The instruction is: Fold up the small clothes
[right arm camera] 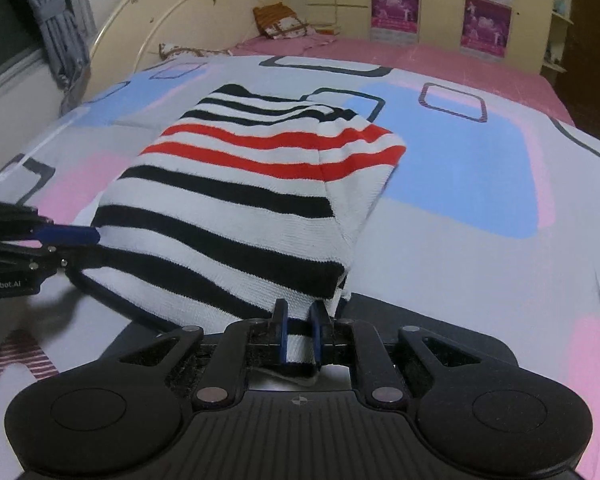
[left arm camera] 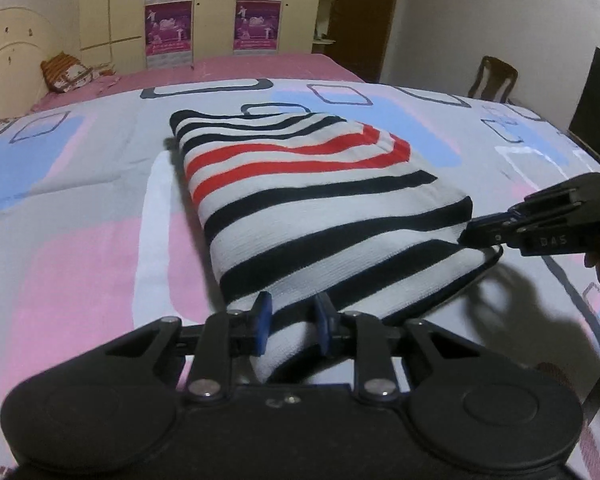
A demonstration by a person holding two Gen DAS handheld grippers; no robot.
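A small white garment with black and red stripes (left arm camera: pixel 312 200) lies partly folded on the bed; it also shows in the right wrist view (right arm camera: pixel 240 208). My left gripper (left arm camera: pixel 294 320) is shut on the garment's near edge, with cloth bunched between its blue pads. My right gripper (right arm camera: pixel 300 332) is shut on another part of the same near edge. In the left wrist view the right gripper (left arm camera: pixel 484 234) comes in from the right at the garment's corner. In the right wrist view the left gripper (right arm camera: pixel 80 240) comes in from the left at the opposite corner.
The bed has a grey sheet (left arm camera: pixel 80 208) with pink and blue patches. A cream headboard (right arm camera: pixel 188 12) and a small pillow (right arm camera: pixel 282 22) are at the far end. A wardrobe with purple posters (left arm camera: pixel 212 12) stands behind, and a wooden chair (left arm camera: pixel 494 78) is beside the bed.
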